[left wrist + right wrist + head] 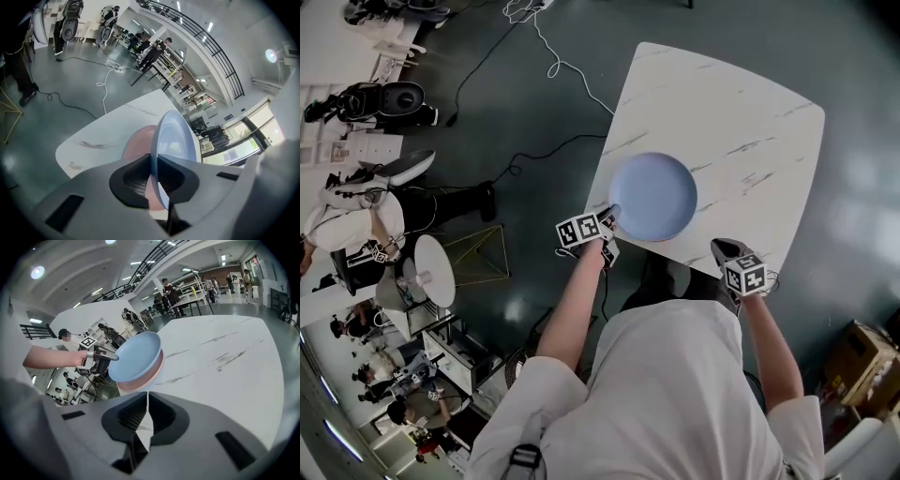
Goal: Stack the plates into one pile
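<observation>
Head view: a blue plate (653, 196) is being held at the near side of a white, grey-veined table (741, 122), toward the table's 7 o'clock edge. Its rim is being pinched at about 8 o'clock by the left gripper (607, 217), whose jaws are being clenched on the thin edge. The rim is probably being gripped because it is the only part narrow enough for the jaws to close on, and because it is the side nearest the person.

In the right gripper view, a pink plate (143, 379) is being shown directly under the blue one, with only a crescent of its rim peeking out at 5 o'clock. The blue plate is being lined up over it so that the two make one pile. Whether the blue plate is fully resting on the pink one or being held slightly tilted above it cannot be told.

The right gripper (724, 247) is being held off the table's near edge, at about 4 o'clock from the plates and apart from them. Its jaws are being pressed together with nothing between them, so it seems to be standing by.

The blue plate is being seen as round, shallow and pale, with a smooth matt face and a gently raised lip. The pink plate looks like a match in size and shape.
</observation>
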A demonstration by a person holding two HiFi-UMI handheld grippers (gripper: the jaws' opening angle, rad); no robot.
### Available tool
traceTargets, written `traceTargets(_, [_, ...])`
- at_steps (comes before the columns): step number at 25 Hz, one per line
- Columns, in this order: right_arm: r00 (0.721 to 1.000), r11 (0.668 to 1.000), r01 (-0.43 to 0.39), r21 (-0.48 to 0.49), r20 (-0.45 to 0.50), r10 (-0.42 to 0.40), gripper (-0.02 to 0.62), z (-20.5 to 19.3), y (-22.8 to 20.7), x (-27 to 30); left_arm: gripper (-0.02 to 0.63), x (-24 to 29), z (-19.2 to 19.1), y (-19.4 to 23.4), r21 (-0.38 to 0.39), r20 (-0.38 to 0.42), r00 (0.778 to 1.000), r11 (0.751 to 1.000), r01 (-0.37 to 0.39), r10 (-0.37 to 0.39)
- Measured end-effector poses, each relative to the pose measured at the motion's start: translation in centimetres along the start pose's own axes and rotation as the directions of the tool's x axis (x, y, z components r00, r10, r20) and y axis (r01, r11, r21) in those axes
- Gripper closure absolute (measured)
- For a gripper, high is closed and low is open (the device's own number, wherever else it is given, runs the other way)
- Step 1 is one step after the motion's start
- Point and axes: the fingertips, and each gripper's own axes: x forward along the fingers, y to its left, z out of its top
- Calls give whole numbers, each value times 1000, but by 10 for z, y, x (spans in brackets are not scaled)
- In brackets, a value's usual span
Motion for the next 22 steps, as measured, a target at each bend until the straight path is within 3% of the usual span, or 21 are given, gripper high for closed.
traceTargets(8, [998,997,50,66,29,-52,566,-9,36,-1,572,-9,-24,38,-51,-13,999,998,-48,47])
traceTargets(16, [992,990,120,76,40,-124,566,-23,46,-17,560,-2,-36,38,-141,-11,999,989,-37,36])
traceTargets(20, [987,986,144,80,55,-148,566,-28,52,-25,541,-2,-48,34,-109,-63,998,994,-21,14])
traceTargets(22, [986,985,151,77,63,-156,566,-28,55,-29,486,-6,-53,32,-75,-75,997,997,-12,7])
